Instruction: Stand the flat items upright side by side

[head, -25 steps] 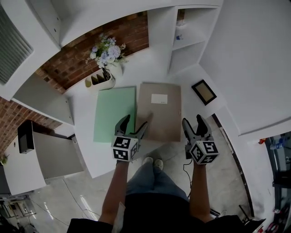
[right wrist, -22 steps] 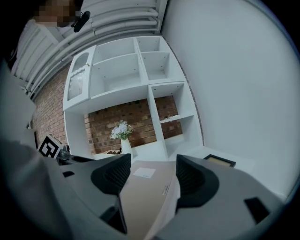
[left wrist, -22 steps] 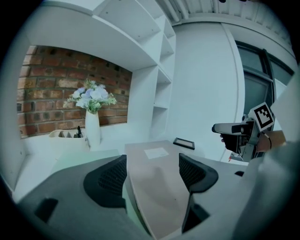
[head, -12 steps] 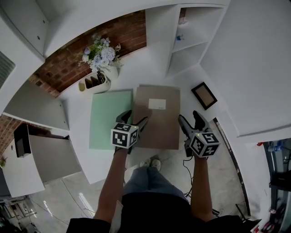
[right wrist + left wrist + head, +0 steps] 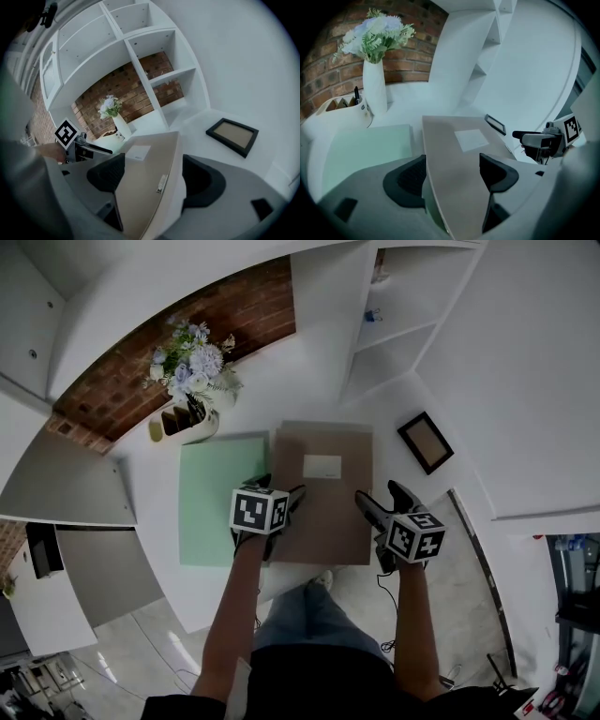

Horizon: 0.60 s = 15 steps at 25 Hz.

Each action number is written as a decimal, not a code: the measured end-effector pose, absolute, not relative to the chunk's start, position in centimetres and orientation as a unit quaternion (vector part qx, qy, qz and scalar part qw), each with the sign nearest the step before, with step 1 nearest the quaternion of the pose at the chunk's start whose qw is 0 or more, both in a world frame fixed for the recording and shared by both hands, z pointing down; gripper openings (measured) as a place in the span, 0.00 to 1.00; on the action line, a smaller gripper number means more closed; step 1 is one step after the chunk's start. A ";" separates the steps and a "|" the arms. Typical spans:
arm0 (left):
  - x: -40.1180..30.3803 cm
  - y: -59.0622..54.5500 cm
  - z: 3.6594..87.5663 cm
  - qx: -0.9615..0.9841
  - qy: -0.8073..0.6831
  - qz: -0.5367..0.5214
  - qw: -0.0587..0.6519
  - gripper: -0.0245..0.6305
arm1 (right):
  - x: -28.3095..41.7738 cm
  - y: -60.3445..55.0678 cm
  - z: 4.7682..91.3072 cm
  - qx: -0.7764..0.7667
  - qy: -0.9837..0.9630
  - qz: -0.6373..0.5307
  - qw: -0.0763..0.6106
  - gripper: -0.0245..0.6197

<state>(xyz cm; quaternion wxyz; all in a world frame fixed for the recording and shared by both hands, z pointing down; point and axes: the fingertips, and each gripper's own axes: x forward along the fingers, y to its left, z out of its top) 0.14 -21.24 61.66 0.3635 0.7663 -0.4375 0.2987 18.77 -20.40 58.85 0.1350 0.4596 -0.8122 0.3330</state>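
Observation:
A brown folder (image 5: 323, 486) with a white label lies flat on the white table (image 5: 272, 390), and a green folder (image 5: 211, 502) lies flat to its left. My left gripper (image 5: 281, 493) is at the brown folder's near left edge. In the left gripper view the brown folder (image 5: 440, 136) runs between the spread jaws of the left gripper (image 5: 452, 171). My right gripper (image 5: 378, 495) is at the near right edge. The right gripper (image 5: 159, 176) has just been opening its jaws, and the brown folder's (image 5: 154, 140) edge sits between them with its pads clear.
A vase of flowers (image 5: 192, 371) and a white desk organiser (image 5: 183, 423) stand at the table's back left. A black picture frame (image 5: 425, 442) lies flat to the right of the folders. White shelves (image 5: 403, 306) rise behind. The table's front edge is under my hands.
Both grippers have come down and forward onto the brown folder's near edges. The right gripper's jaws stand wider than before.

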 end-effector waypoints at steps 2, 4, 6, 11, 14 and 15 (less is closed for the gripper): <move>0.0 -21.5 62.2 0.757 -0.438 0.308 0.375 0.54 | 18.5 -20.5 59.7 0.452 -0.809 0.346 0.144 0.61; -0.1 -21.6 62.7 0.752 -0.435 0.312 0.384 0.54 | 18.4 -20.6 60.3 0.448 -0.806 0.359 0.147 0.62; 0.1 -21.5 63.1 0.750 -0.428 0.319 0.392 0.54 | 18.3 -20.6 60.9 0.445 -0.802 0.369 0.152 0.63; 0.4 -21.7 64.0 0.743 -0.418 0.333 0.402 0.55 | 17.8 -20.6 62.6 0.432 -0.793 0.393 0.172 0.65; 0.4 -21.9 64.3 0.738 -0.415 0.338 0.410 0.55 | 17.4 -20.5 63.5 0.421 -0.789 0.406 0.187 0.67; 0.4 -21.9 64.4 0.737 -0.414 0.340 0.413 0.55 | 17.3 -20.5 63.8 0.418 -0.787 0.411 0.192 0.67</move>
